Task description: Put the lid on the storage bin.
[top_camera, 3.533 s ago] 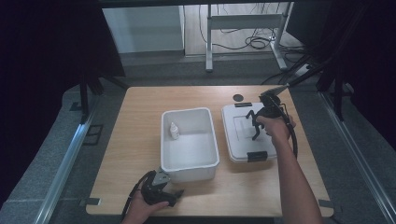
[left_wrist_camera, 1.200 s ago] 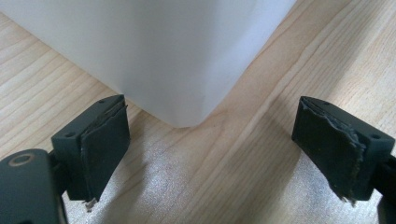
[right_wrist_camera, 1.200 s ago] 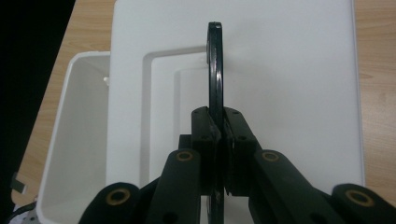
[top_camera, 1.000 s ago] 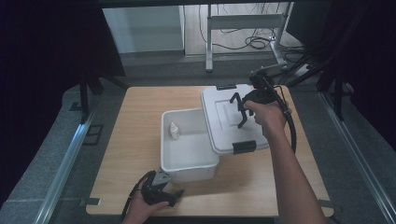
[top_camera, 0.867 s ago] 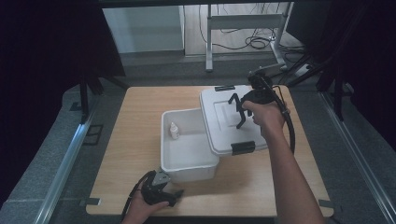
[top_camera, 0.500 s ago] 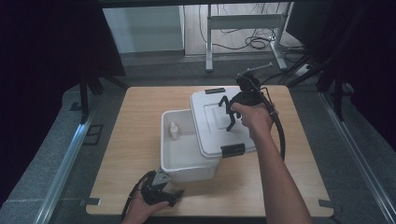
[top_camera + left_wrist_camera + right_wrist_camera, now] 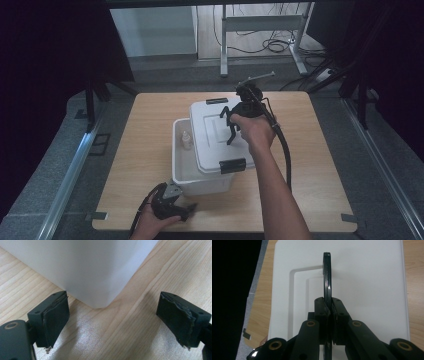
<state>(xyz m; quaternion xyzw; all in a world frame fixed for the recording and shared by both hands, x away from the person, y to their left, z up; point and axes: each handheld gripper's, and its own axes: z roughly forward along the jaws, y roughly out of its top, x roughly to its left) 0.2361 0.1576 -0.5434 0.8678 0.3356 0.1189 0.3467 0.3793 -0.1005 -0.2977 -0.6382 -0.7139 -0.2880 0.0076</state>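
- the right claw (image 7: 231,131) is clamped tight on the black handle (image 7: 326,277) of the white lid (image 7: 220,132), likely so the lid hangs level from its middle.
- the lid sits above the white bin (image 7: 184,172), offset toward its right side and not yet seated.
- a small bottle (image 7: 186,141) stands inside the bin.
- the left claw (image 7: 113,322) rests wide open and empty on the surface (image 7: 150,130) at the bin's near corner, perhaps ready to steady it.

A metal table frame (image 7: 260,22) and loose cables (image 7: 272,46) lie beyond.
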